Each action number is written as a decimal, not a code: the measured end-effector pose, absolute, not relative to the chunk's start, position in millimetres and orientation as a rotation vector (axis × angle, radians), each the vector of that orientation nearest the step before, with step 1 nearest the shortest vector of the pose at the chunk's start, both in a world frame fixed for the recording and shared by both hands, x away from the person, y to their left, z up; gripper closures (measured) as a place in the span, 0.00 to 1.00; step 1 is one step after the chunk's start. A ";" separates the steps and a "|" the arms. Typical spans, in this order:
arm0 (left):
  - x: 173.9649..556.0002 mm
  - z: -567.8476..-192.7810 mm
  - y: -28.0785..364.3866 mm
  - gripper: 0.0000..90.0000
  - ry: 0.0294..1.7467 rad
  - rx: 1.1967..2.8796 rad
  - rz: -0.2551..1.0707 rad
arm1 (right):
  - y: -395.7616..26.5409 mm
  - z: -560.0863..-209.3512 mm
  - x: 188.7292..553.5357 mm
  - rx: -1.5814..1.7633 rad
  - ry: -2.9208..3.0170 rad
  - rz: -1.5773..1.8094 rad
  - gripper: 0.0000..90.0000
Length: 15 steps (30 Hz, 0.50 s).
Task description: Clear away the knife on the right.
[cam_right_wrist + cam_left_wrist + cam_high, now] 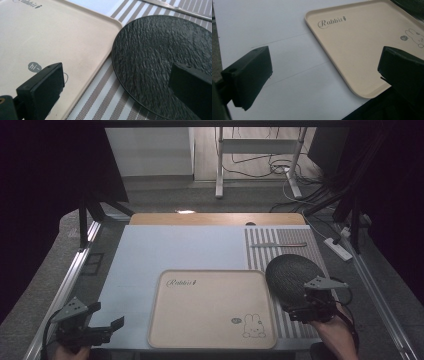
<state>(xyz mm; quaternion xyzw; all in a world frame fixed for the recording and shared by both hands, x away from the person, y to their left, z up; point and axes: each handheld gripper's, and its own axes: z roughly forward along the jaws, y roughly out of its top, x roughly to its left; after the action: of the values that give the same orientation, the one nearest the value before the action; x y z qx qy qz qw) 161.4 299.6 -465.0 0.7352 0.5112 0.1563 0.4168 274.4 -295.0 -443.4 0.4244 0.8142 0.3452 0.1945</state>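
Our left hand-held gripper (107, 325) hangs with jaws wide over the counter (165, 250), left of the beige tray (210, 307). Our right hand-held gripper (117, 85), also wide and empty, hovers above the dark textured plate (290, 275) on the striped mat (300, 250).

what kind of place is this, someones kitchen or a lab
Probably a lab or recording room set up as a dining table, not a home kitchen. The table sits in a metal frame, loose cables and a power strip lie on the floor, and a beige tray and striped placemat look staged.
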 end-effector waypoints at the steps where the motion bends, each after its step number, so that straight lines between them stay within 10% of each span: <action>1: 161.4 -465.0 299.6 0.01 1.283 1.845 0.392 | -294.7 -443.5 275.1 1.184 2.283 0.961 0.01; 15: 162.4 -465.3 299.6 0.00 1.287 1.846 0.383 | -290.9 -447.5 303.1 1.145 2.301 0.959 0.01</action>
<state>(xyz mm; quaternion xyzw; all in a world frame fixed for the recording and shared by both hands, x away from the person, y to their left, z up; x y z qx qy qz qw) 162.4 299.6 -465.3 0.7352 0.5126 0.1527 0.4164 303.1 -290.9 -447.5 0.4091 0.8222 0.3427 0.1977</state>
